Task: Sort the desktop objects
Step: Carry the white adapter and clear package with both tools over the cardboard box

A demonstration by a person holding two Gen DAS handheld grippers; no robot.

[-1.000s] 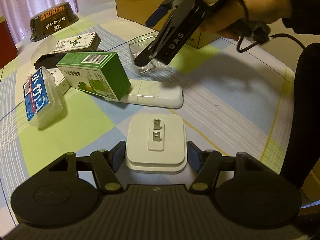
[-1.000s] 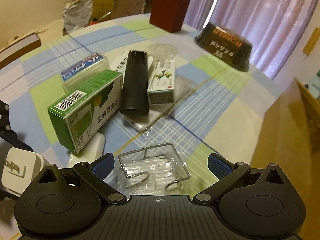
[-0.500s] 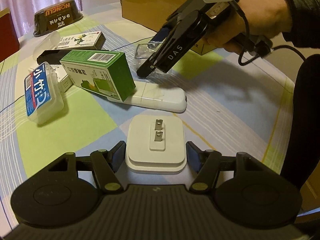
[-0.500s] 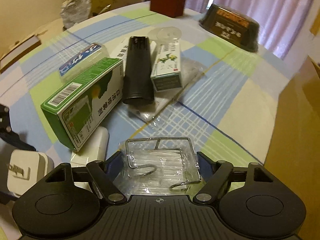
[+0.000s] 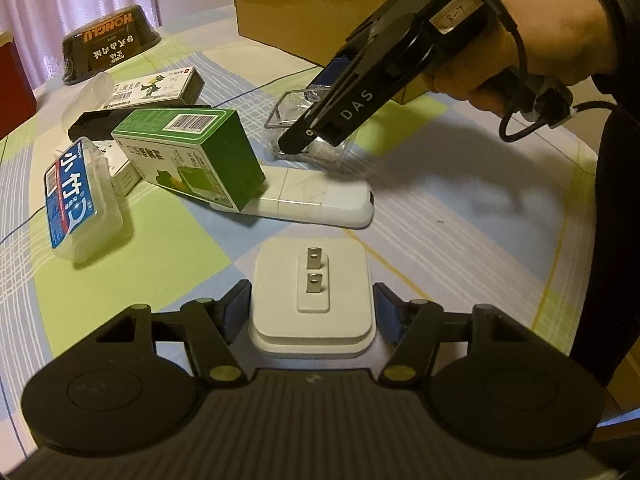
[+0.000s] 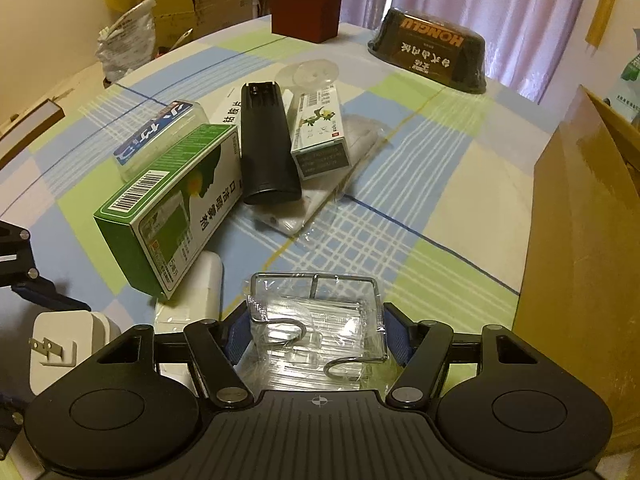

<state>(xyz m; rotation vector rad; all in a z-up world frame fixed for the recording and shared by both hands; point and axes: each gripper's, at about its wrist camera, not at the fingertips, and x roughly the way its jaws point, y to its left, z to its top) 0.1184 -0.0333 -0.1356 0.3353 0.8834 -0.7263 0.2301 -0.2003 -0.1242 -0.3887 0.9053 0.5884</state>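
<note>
My left gripper [image 5: 312, 302] is shut on a white plug adapter [image 5: 312, 280], prongs facing forward, low over the checked tablecloth [image 5: 460, 216]. My right gripper [image 6: 316, 322] is shut on a clear packet of wire hooks [image 6: 316, 320]; its blue pads [image 6: 396, 324] press the packet's sides. The left wrist view shows that gripper [image 5: 304, 140], held by a hand [image 5: 532, 36], angled down onto the packet [image 5: 292, 104] just behind a long white device [image 5: 320, 200]. The adapter [image 6: 60, 348] also shows at the lower left of the right wrist view.
A green box [image 5: 192, 156] leans on the white device. Around it lie a black tube [image 6: 268, 144], a white-green carton [image 6: 320, 132] and a blue-labelled clear case [image 5: 76, 196]. A black bowl [image 6: 432, 48], a red box [image 6: 306, 0] and an open cardboard box [image 6: 580, 240] stand farther off.
The right gripper came down over the hook packet and its fingers closed from wide open onto it. The left gripper kept hold of the adapter and shifted slightly.
</note>
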